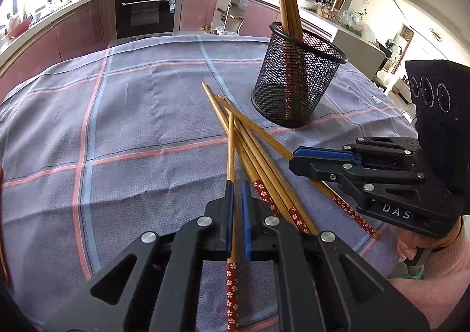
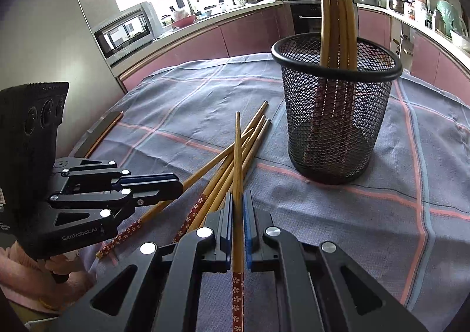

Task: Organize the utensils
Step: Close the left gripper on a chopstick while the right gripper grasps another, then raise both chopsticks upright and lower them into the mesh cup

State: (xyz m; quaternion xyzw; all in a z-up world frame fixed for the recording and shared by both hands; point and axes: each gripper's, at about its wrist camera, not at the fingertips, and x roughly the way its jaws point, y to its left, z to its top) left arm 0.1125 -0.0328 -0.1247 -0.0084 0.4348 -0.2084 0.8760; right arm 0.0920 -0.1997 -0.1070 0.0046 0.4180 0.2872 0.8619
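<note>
A black mesh cup (image 1: 293, 79) stands on the checked cloth with several bamboo chopsticks (image 1: 286, 0) upright in it; it also shows in the right wrist view (image 2: 335, 114). A loose pile of chopsticks (image 1: 258, 152) with red flowered ends lies in front of the cup, seen too in the right wrist view (image 2: 229, 161). My left gripper (image 1: 238, 188) is shut on one chopstick (image 1: 231, 149) from the pile. My right gripper (image 2: 238, 199) is shut on another chopstick (image 2: 238, 155). The right gripper shows in the left wrist view (image 1: 296, 158) at the pile's right side.
The table is covered by a grey-blue cloth (image 1: 117, 114) with pink and blue lines. Kitchen counters and an oven (image 1: 147, 11) run behind it. A microwave (image 2: 123, 32) stands on the far counter. The left gripper (image 2: 176, 185) shows at the pile's left side.
</note>
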